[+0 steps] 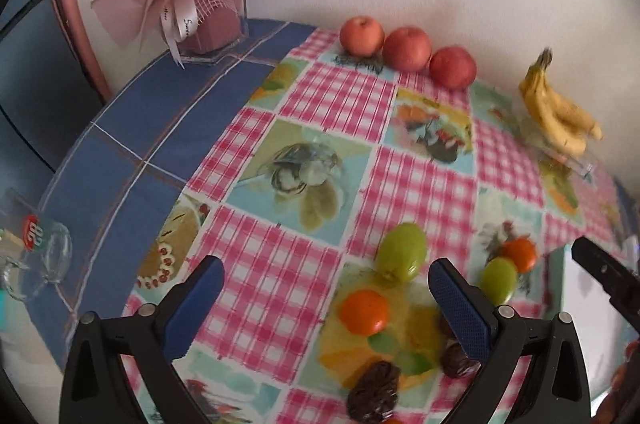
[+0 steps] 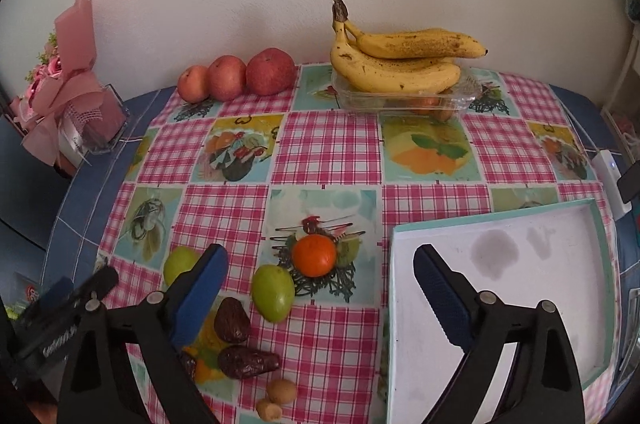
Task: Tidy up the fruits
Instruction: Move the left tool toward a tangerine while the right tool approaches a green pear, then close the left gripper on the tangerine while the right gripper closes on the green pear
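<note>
The right claw (image 2: pixel 320 272) stands wide and empty; the green fruit (image 2: pixel 273 293) lies just ahead between its tips, the tray (image 2: pixel 600 304) to its right. The left claw (image 1: pixel 326 284) is also wide, empty.

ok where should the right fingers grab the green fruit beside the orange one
Take the green fruit across its narrow middle, coming down from above. It is oval and lies on its side on the tablecloth, so its long sides are free. The orange fruit sits close at its upper right; keep the fingers clear of that side.
</note>
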The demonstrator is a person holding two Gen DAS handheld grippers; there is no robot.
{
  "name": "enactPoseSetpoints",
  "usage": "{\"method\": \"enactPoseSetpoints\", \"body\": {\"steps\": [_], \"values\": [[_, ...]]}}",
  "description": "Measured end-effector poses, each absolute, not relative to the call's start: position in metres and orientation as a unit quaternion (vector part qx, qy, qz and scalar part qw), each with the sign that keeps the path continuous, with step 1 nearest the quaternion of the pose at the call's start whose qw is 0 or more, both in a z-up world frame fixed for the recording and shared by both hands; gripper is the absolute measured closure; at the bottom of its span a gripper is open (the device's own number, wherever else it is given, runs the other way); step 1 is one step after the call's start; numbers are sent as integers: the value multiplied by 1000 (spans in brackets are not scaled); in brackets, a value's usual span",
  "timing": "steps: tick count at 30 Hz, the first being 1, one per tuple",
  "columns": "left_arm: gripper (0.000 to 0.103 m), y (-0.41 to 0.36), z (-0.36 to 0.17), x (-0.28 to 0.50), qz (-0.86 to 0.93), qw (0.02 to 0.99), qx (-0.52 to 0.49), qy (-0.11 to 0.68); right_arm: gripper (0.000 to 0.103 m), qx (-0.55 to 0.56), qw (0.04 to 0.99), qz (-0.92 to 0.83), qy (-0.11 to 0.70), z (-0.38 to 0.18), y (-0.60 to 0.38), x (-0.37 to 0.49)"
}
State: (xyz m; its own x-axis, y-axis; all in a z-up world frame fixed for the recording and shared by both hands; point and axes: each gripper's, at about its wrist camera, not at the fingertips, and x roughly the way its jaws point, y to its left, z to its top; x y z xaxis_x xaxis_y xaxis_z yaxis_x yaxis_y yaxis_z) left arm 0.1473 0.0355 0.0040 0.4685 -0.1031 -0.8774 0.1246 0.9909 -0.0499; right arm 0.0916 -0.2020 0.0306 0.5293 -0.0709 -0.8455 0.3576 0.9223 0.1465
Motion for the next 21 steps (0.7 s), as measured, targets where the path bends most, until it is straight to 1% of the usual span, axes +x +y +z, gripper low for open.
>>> {"method": "enactPoseSetpoints", "body": {"steps": [1, 3, 6, 8, 9, 10, 12, 14, 16, 17, 18, 19, 21], "values": [[0, 36, 2, 147, -64, 855, 12, 515, 20, 155, 859, -123, 472, 28, -202, 93], [0, 38, -4, 148, -60, 849, 4, 524, 22, 161, 855, -116, 480, 21, -199, 95], [3, 38, -18, 150, -58, 835, -6, 548, 30, 169, 847, -104, 493, 12, -193, 98], [8, 37, -27, 151, -64, 824, -12, 562, 31, 180, 841, -97, 501, 5, -189, 100], [14, 36, -31, 151, -69, 818, -19, 570, 33, 187, 838, -94, 505, 1, -187, 101], [16, 36, -34, 152, -71, 816, -22, 574, 37, 191, 834, -91, 509, -4, -185, 102], [18, 33, -39, 153, -74, 811, -23, 581, 41, 199, 825, -84, 522, -13, -181, 104], [24, 30, -45, 154, -79, 804, -23, 588, 42, 208, 816, -80, 534, -24, -177, 106], [32, 27, -53, 155, -88, 795, -29, 599, 44, 213, 811, -78, 540, -31, -175, 107], [34, 25, -56, 156, -93, 790, -31, 605, 45, 213, 809, -78, 543, -34, -174, 108], [38, 25, -58, 156, -95, 787, -32, 608, 49, 213, 807, -80, 546, -37, -173, 109], [42, 23, -60, 156, -96, 786, -32, 610, 50, 213, 804, -81, 549, -41, -173, 110], [48, 23, -60, 156, -96, 785, -32, 611, 51, 218, 800, -81, 553, -47, -173, 112]]}}
